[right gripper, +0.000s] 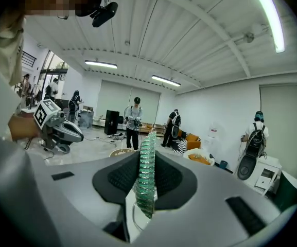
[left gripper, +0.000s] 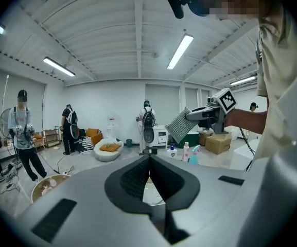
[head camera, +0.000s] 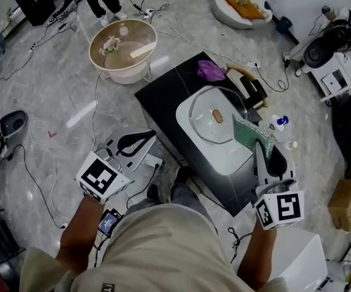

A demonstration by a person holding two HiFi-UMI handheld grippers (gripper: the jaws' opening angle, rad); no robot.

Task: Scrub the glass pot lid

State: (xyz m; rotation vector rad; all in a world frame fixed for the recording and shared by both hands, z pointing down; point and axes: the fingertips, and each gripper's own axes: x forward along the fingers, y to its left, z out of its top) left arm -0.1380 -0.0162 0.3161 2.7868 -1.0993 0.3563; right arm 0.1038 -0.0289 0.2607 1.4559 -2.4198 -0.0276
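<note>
The glass pot lid [head camera: 204, 124], with a brown knob, lies in a white basin [head camera: 224, 158] on a black table [head camera: 163, 96]. My right gripper [head camera: 259, 142] hovers over the basin's right rim, shut on a green scrubbing pad [head camera: 248, 133]. The pad stands on edge between the jaws [right gripper: 147, 174]; the lid is just left of it, not touching. My left gripper [head camera: 151, 134] hangs left of the table, off its edge, with its jaws shut on nothing [left gripper: 149, 157]. From the left gripper view, the right gripper [left gripper: 210, 115] and its pad [left gripper: 180, 125] show raised in the air.
A purple cloth [head camera: 210, 70] and a dark object lie at the table's far end. Small bottles [head camera: 278, 123] stand right of the basin. A round basket stand [head camera: 123, 50] sits on the floor beyond, among several cables. People stand further back.
</note>
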